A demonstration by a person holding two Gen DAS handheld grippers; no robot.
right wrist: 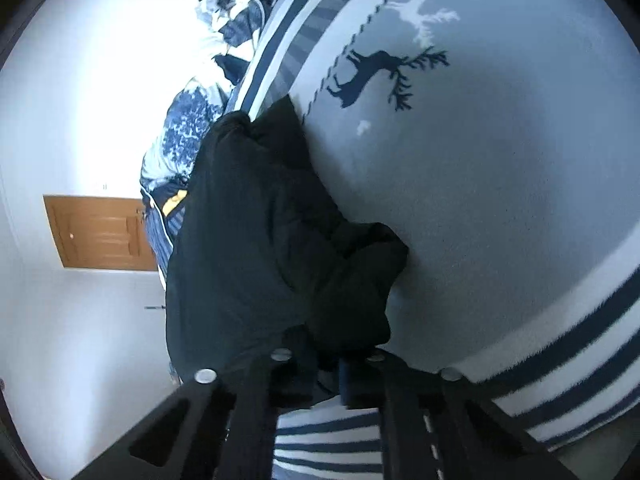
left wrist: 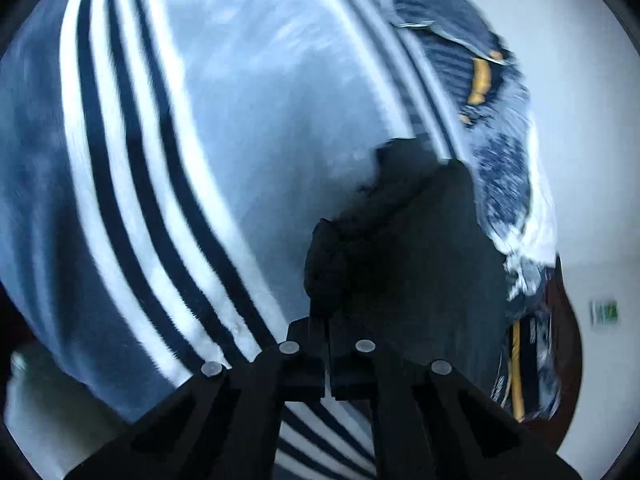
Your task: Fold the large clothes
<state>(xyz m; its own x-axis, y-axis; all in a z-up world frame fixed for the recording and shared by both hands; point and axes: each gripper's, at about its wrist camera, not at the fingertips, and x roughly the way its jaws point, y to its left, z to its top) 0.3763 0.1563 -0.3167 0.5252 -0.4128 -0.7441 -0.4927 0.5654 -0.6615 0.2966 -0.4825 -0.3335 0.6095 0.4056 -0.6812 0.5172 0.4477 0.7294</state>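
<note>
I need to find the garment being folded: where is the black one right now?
The black garment lies on the striped reindeer blanket, bunched just ahead of both claws; in the right wrist view it sits left of centre, beside the blue patterned clothes pile.

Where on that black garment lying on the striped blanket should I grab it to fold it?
Take the black garment by its near edge, one corner per claw, coming in from the near side angled down. It lies bunched on the striped blanket with that edge closest. The left claw and right claw are shut there, apparently already pinching the fabric, though the dark cloth hides the contact.
</note>
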